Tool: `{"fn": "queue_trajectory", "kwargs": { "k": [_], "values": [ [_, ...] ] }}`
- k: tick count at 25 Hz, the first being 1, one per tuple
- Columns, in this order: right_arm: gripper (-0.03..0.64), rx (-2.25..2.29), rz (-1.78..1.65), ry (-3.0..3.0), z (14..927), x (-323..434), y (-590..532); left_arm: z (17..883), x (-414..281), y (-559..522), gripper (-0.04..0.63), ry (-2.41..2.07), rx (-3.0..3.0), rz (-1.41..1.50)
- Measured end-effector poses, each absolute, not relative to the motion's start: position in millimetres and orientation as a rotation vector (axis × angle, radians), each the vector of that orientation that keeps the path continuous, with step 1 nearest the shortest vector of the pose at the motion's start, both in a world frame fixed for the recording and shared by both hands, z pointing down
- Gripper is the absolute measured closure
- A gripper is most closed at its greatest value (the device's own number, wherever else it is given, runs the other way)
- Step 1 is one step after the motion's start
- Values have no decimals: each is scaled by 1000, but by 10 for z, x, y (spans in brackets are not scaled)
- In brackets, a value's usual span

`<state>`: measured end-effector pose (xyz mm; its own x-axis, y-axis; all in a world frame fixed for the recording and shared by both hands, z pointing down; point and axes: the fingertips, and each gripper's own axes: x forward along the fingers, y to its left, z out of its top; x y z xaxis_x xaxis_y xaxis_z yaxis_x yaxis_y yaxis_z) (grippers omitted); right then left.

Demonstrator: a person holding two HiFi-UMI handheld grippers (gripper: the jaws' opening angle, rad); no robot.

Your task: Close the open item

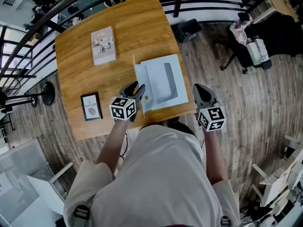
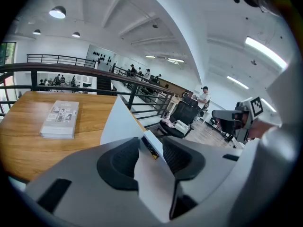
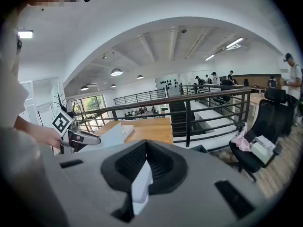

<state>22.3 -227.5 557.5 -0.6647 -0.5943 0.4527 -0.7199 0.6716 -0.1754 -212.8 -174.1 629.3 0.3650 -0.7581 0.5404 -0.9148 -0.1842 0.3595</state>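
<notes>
Near the table's (image 1: 137, 27) left edge lie a small framed print (image 1: 91, 107) and, farther back, a booklet (image 1: 103, 45), both well clear of the work. The left tool (image 1: 137, 91) looks clamped on the front flap of the lid (image 1: 138, 74) and holds it about upright, probably to swing it over. The white box (image 1: 163, 63) sits open at the near right corner. The right tool (image 1: 204, 92), jaws together and empty, hangs just off the right edge. Nothing blocks the lid's path.
</notes>
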Motion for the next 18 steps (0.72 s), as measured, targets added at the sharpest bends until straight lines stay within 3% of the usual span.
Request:
{"fn": "queue_trajectory", "kwargs": {
  "k": [18],
  "values": [
    [614,1147,549,-2509,5621,711,-2367,6428,-1520,-1999,416,-1350,2023,409]
  ]
}}
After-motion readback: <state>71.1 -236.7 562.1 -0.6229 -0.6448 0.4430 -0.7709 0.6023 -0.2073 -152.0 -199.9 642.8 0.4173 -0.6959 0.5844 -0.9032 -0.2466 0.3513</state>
